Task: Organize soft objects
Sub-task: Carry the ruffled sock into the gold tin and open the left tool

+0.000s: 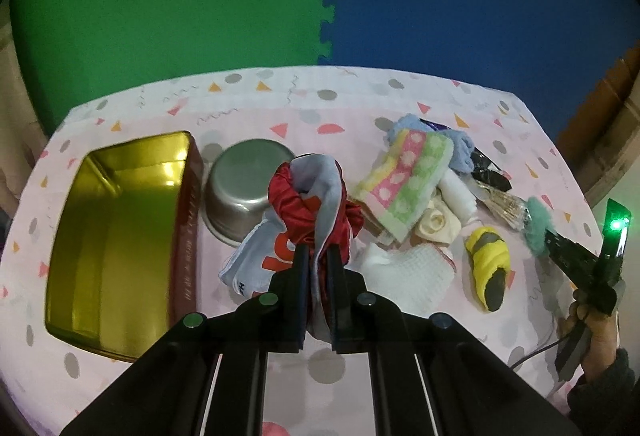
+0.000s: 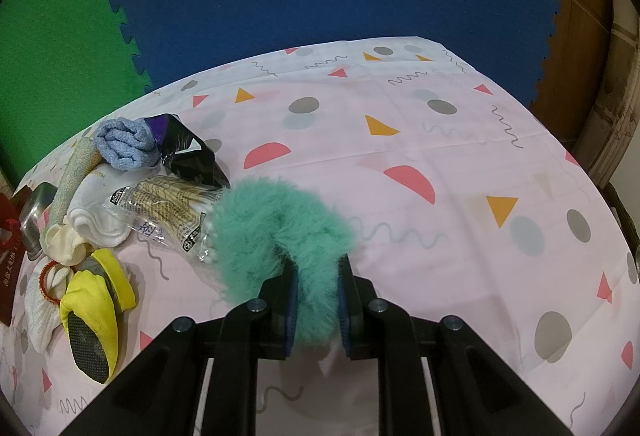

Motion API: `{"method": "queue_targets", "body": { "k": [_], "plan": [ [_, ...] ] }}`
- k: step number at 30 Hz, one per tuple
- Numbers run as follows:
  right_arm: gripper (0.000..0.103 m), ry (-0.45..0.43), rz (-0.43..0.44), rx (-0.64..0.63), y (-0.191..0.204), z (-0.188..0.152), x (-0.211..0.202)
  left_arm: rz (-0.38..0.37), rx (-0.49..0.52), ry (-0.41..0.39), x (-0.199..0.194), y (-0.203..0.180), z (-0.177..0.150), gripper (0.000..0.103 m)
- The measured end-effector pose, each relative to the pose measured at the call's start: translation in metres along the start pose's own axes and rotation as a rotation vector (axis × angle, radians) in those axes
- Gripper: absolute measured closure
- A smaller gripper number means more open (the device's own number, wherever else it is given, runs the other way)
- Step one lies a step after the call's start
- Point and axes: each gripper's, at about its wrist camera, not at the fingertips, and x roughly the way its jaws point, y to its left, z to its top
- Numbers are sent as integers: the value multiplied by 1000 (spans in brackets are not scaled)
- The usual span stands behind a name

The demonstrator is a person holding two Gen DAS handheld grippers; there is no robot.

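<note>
Red-and-white cloth [image 1: 308, 204] in left claw [image 1: 318, 256], teal fluff [image 2: 280, 236] in right claw [image 2: 318, 276].

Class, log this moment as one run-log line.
left gripper: shut on red-and-grey cloth | right gripper: shut on green furry scrunchie | gold tin: empty

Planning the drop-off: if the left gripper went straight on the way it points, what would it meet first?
Probably the steel pot, which lies just beyond the red and grey cloth held in the left gripper. The gold tin sits off to the side. Depth is unclear.
</note>
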Motion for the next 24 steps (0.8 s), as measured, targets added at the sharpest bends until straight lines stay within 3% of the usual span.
{"method": "queue_targets", "body": {
  "k": [7, 14, 24],
  "plan": [
    [86, 0, 0, 0, 0, 0, 0, 61, -33, -18, -7, 31, 6, 96],
    [86, 0, -2, -2, 0, 0, 0, 190, -94, -35, -6, 87, 14, 96],
    [86, -3, -12, -12, 2, 0, 1, 327, -143, 4, 28, 168, 20, 96]
  ]
}}
